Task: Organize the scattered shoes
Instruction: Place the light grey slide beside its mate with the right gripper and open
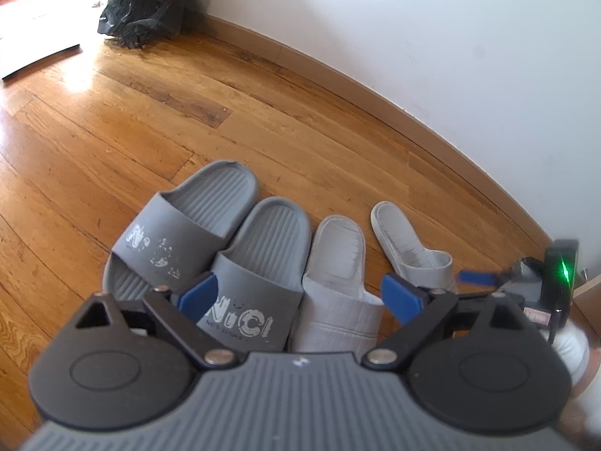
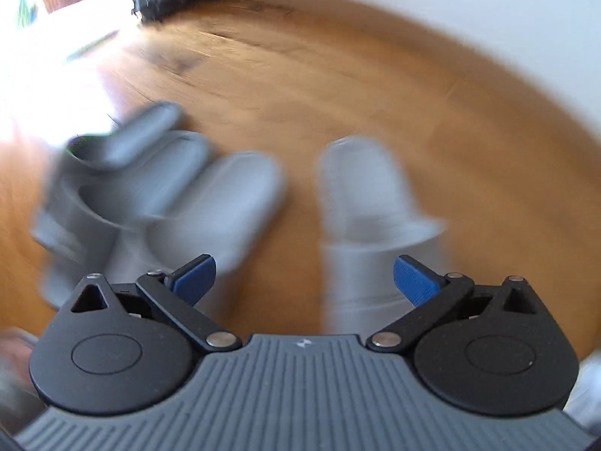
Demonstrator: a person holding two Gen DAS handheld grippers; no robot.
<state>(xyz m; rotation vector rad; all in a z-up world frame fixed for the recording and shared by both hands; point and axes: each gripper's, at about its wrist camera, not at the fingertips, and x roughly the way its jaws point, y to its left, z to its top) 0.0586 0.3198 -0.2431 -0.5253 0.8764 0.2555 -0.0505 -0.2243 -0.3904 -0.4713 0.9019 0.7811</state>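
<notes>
Wooden floor (image 1: 157, 120), wall beyond. Four slippers in row ahead of both claws, long axes running away toward wall.

Grey slide pair (image 1: 210, 240) packed tight, ahead-left of left claw (image 1: 298, 293).

White slipper (image 1: 338, 282) touches slides, dead ahead between spread left jaws.

Stray white slipper (image 1: 409, 244) apart, angled, ahead-right; right claw (image 2: 304, 282) nearer, spread, empty.

A warm brown wooden plank floor (image 1: 157, 120) is seen, bordered by a wooden baseboard (image 1: 338, 75) under a plain white wall (image 1: 413, 30). A crumpled black plastic bag (image 1: 146, 3) is placed by the wall. A flat white board (image 1: 33, 56) is laid nearby.
</notes>
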